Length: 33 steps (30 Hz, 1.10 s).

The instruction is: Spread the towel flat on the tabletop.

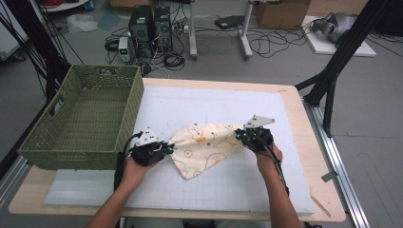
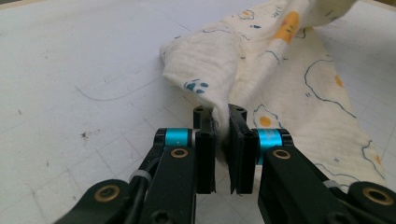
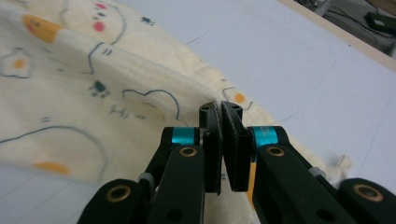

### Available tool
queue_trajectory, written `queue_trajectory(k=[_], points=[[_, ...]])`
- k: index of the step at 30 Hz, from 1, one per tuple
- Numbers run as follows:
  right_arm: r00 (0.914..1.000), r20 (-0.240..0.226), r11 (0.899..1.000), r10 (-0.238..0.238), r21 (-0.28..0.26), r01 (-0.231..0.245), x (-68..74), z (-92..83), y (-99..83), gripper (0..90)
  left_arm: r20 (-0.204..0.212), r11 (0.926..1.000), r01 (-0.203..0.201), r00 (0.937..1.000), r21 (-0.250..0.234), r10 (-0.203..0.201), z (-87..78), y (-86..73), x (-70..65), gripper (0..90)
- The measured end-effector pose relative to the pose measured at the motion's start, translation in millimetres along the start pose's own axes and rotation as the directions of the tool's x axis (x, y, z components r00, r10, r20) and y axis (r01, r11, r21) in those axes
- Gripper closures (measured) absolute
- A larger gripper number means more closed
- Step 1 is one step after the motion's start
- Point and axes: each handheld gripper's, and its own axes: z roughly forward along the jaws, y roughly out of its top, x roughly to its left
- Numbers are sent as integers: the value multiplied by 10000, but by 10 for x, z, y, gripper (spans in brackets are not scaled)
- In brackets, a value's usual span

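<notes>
High view: cream printed cloth lies bunched on the white gridded mat, about mid-table. Left gripper sits at the cloth's left corner, right gripper at its upper right corner. Green woven basket stands at the table's left edge, just beside the left hand.

Left gripper view: jaws clamped on a pinched fold of the cloth; fabric rises between the pads and trails away across the mat to the upper right.

Right gripper view: jaws closed together on the cloth's edge, a thin hem caught between the pads. Cloth spreads to the left; bare mat to the right.
</notes>
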Motion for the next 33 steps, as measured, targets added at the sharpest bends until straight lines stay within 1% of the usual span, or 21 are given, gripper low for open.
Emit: queue_trajectory(k=[1, 2, 4, 5, 6, 7, 9, 10, 12, 13, 15, 17, 19, 20, 22, 25, 26, 29, 31, 32, 33], points=[[9993, 189, 9994, -319, 124, 317, -26, 102, 51, 869, -20, 10000, 35, 10000, -6, -35, -4, 0, 2, 818], [9984, 280, 9986, -482, 213, 477, -35, 147, 70, 869, -35, 10000, 51, 10000, -40, -51, -9, -1, 9, 817], [9969, 429, 9970, -662, 438, 643, -53, 236, 103, 868, -36, 10000, 40, 10000, -30, -40, -8, -2, 11, 815], [9953, 618, 9960, -749, 542, 716, -59, 273, 116, 868, -32, 10000, 57, 10000, -25, -57, -7, -3, 8, 815], [9953, 618, 9960, -749, 542, 716, -59, 273, 116, 868, -9, 10000, 56, 10000, -18, -56, -3, -5, 5, 816], [9916, 990, 9941, -826, 779, 750, -69, 343, 133, 868, 27, 10000, 10, 10000, 21, -10, 7, -5, -4, 826], [9895, 1250, 9946, -720, 833, 619, -77, 406, 126, 865, 27, 10000, -2, 10000, 27, 2, 11, -4, -13, 839], [9887, 1327, 9941, -702, 920, 582, -76, 439, 117, 857, 21, 10000, -40, 10000, 30, 40, 14, -4, -19, 842], [9879, 1370, 9918, -732, 1140, 577, -70, 495, 95, 810, 30, 9999, -129, 9999, 43, 129, 17, -4, -25, 842], [9880, 1397, 9926, -653, 1103, 500, -73, 498, 89, 776, 19, 9999, -103, 9999, 42, 102, 10, -6, -15, 843], [9919, 1268, 9975, -49, 704, -40, -89, 446, 91, 704, -18, 10000, -56, 10000, 17, 56, 5, -8, -10, 842], [9938, 1025, 9986, 420, 291, -452, -124, 355, 96, 665, -32, 10000, 8, 10000, -11, -8, -1, -11, -2, 842], [9949, 781, 9980, 637, 6, -639, -145, 242, 94, 632, -16, 10000, 9, 10000, -6, -9, 0, -10, -6, 842], [9949, 695, 9973, 733, -78, -729, -144, 196, 94, 617, 25, 10000, -77, 10000, 41, 77, -1, -7, -10, 841], [9952, 537, 9961, 815, -389, -795, -131, 51, 94, 589, 39, 10000, -59, 10000, 17, 59, -2, -6, -12, 842], [9982, 270, 9942, 542, -940, -515, -50, -129, 64, 584, 36, 10000, -22, 10000, -3, 22, -9, -6, -6, 841], [9988, 161, 9935, 452, -1049, -433, -19, -174, 41, 582, 47, 10000, 57, 10000, -45, -57, -11, -7, -4, 841], [9997, -151, 9926, 181, -1198, -197, 90, -281, -46, 562, 52, 10000, 12, 10000, -39, -12, -11, -5, -6, 841], [9999, -142, 9918, -74, -1279, 55, 177, -341, -103, 568, 65, 10000, -1, 10000, -54, 1, -12, -4, -10, 840], [9992, -384, 9917, -96, -1284, 46, 212, -362, -130, 576, 61, 10000, -8, 10000, -58, 8, -12, -3, -9, 840], [9992, -384, 9917, -96, -1284, 46, 212, -362, -130, 576, 58, 10000, 0, 10000, -50, 0, -11, -3, -8, 840]])
